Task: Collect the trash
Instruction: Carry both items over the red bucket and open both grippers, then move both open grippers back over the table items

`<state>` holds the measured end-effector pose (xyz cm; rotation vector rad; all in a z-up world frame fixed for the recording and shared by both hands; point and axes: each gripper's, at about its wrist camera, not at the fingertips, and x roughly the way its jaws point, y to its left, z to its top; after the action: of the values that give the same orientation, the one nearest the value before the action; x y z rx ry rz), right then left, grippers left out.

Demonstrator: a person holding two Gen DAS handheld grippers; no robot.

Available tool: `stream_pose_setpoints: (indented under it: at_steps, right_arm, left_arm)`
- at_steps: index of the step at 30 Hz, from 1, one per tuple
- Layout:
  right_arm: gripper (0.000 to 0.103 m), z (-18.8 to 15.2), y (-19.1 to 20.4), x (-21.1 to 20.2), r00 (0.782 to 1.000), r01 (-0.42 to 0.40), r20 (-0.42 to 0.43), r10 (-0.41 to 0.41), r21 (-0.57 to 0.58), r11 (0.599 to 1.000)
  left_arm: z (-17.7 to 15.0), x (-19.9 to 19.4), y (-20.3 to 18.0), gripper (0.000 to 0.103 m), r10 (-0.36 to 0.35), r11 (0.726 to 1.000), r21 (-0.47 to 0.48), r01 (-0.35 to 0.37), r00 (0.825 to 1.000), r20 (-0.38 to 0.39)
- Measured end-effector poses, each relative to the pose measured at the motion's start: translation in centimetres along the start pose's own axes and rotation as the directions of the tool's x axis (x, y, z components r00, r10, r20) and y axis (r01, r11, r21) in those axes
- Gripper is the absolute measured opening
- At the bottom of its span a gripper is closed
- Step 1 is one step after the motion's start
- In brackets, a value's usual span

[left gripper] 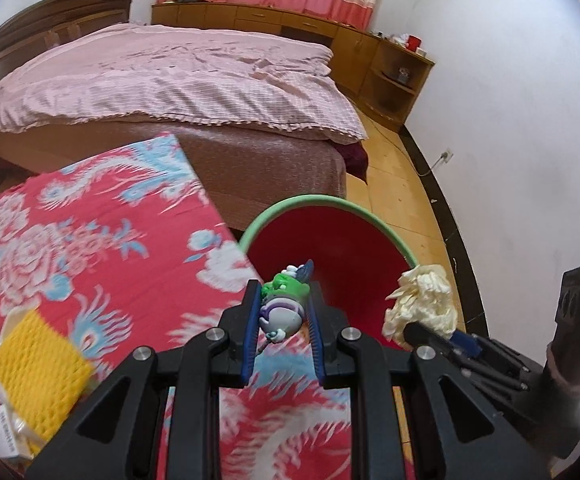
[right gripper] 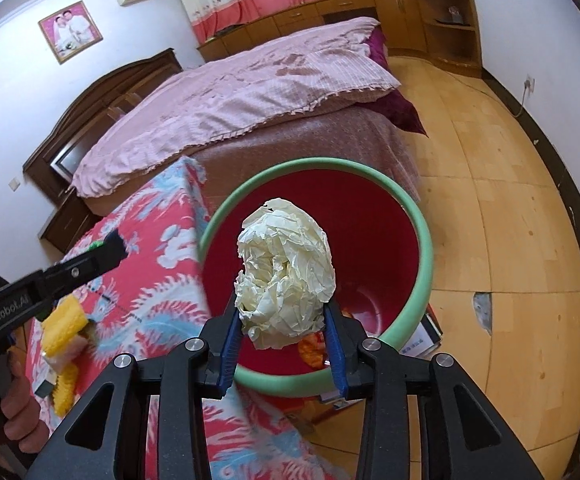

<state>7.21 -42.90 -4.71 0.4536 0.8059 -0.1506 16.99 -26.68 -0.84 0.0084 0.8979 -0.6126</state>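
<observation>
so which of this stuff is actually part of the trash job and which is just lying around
Part of the job:
- crumpled paper ball in the right tool
- small green and white wrapper in the left tool
- red bin with a green rim

Lying about:
- yellow foam net on the floral cloth
- bed
- wooden cabinets

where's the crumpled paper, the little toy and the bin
crumpled paper (right gripper: 286, 268), right wrist view, middle of the wad
toy figure (left gripper: 284, 306), left wrist view, its body
bin (right gripper: 421, 240), right wrist view, green rim
</observation>
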Motion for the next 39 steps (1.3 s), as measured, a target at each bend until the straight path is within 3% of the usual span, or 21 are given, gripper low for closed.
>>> stream_pose_setpoints:
  at_steps: [8, 11, 20, 39]
  right_arm:
    - [0.05, 0.4, -1.3, 0.6, 1.0, -0.003, -0.008, 0.003, 0.009, 1.0]
    - [0.05, 0.5, -1.8, 0.4, 1.0, -0.007, -0.006, 0.007, 0.014, 1.0]
    - [0.051, 0.3, -2.3, -0.4, 1.0, -0.016, 0.01, 0.015, 0.039, 0.999]
    - [0.052, -1.2, 1.6, -3.5, 0.997, -0.066, 0.039, 0.065, 0.002, 0.998]
  left_arm:
    - [1.6, 2.2, -2.6, 0.023, -0.035, 0.998, 0.047, 0.034, 0.999, 0.007]
    - [2.0, 2.4, -3.1, 0.037, -0.034, 0.998, 0.047, 0.034, 0.999, 0.011]
    - [1.5, 2.4, -2.4, 0.037, -0.005, 1.0, 0.013, 0.005, 1.0, -0.002]
    - [-2.2, -4.6, 1.5, 0.039, 0.06, 0.995, -0.081, -0.057, 0.997, 0.039]
